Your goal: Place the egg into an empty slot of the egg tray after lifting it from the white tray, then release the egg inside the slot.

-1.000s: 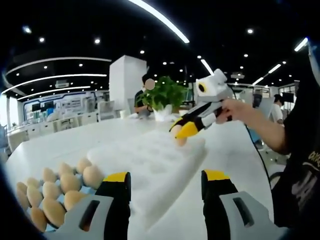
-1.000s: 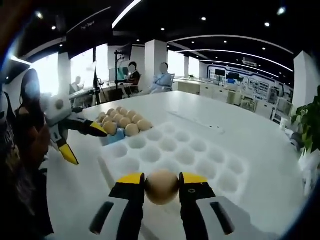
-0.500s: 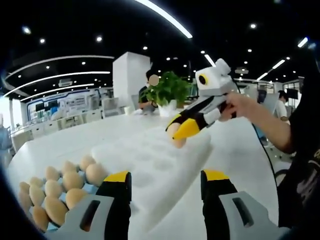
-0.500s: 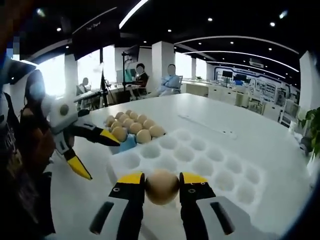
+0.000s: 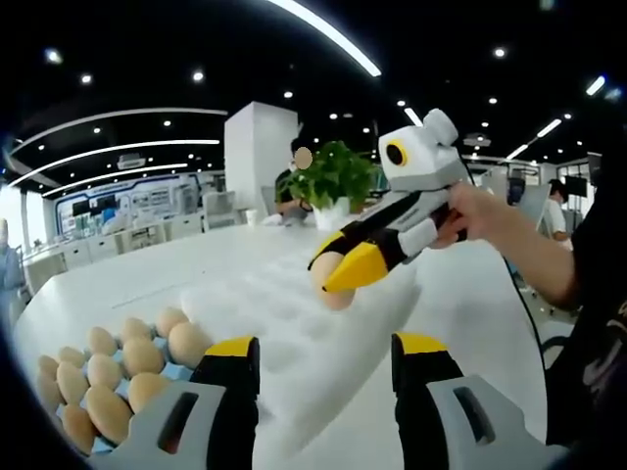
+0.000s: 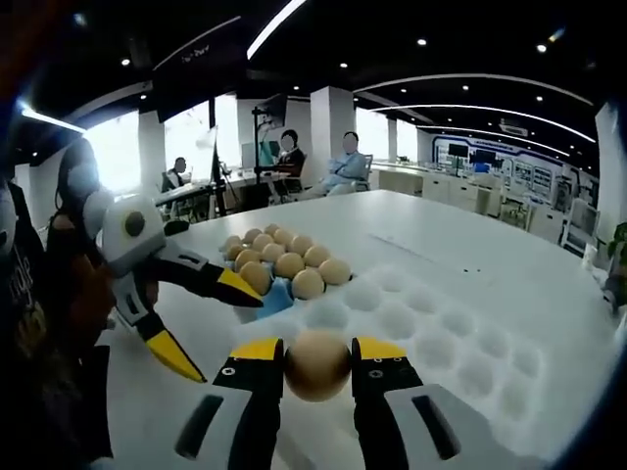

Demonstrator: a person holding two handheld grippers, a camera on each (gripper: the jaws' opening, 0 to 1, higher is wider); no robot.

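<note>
Egg tray (image 5: 171, 372) cut by left gripper view's edge; far slots blurred.

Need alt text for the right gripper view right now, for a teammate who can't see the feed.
The right gripper holds a brown egg between its yellow-tipped jaws, above the white tray of round hollows. Beyond it sits a blue egg tray stocked with eggs, and the left gripper reaches in with jaws open beside that tray.

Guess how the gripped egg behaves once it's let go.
Probably rolls: the egg is round and smooth, so it needs a slot. Likely fragile: the right gripper pinches only its two sides, and a harder squeeze may crack it. Seems light, since that pinch alone holds it above the white tray.
</note>
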